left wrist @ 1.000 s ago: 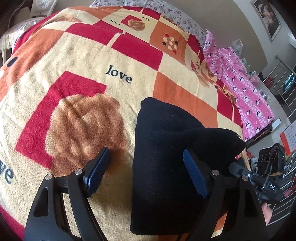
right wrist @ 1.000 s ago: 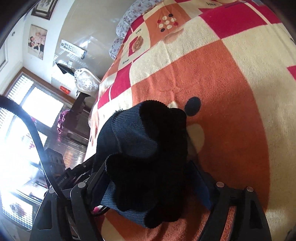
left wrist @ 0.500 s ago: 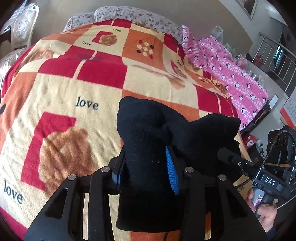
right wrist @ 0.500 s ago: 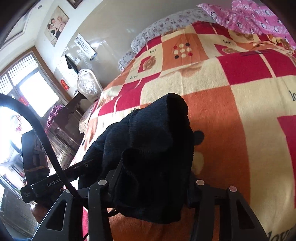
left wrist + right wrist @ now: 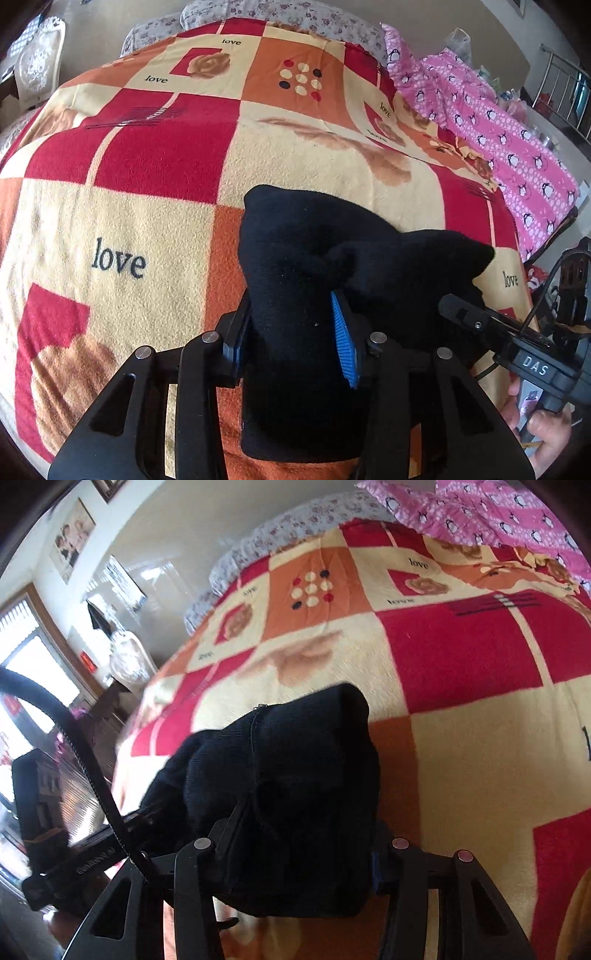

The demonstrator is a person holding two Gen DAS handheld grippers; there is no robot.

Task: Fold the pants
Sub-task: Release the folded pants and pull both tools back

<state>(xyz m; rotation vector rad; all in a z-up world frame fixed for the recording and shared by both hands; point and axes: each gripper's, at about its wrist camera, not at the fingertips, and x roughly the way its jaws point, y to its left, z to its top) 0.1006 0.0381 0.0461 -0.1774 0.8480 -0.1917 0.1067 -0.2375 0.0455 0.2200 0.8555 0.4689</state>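
The black folded pants [image 5: 306,295] are bunched up and held above a patterned bed blanket [image 5: 155,155]. My left gripper [image 5: 291,339] is shut on the left part of the bundle, with blue pads pressed on both sides. My right gripper [image 5: 303,834] is shut on the other end of the pants [image 5: 295,768]. The right gripper also shows at the right edge of the left wrist view [image 5: 517,350], in a hand. The pants' lower part is hidden behind the fingers.
A pink penguin-print cloth [image 5: 498,122] lies along the bed's right side. Floral pillows [image 5: 280,14] sit at the head. A white chair [image 5: 37,70] stands at the far left. A dark cabinet and window [image 5: 44,738] are left of the bed.
Both grippers closed on the pants, which lay flat on the blanket before. The bundle has since been lifted and carried toward the middle of the bed.
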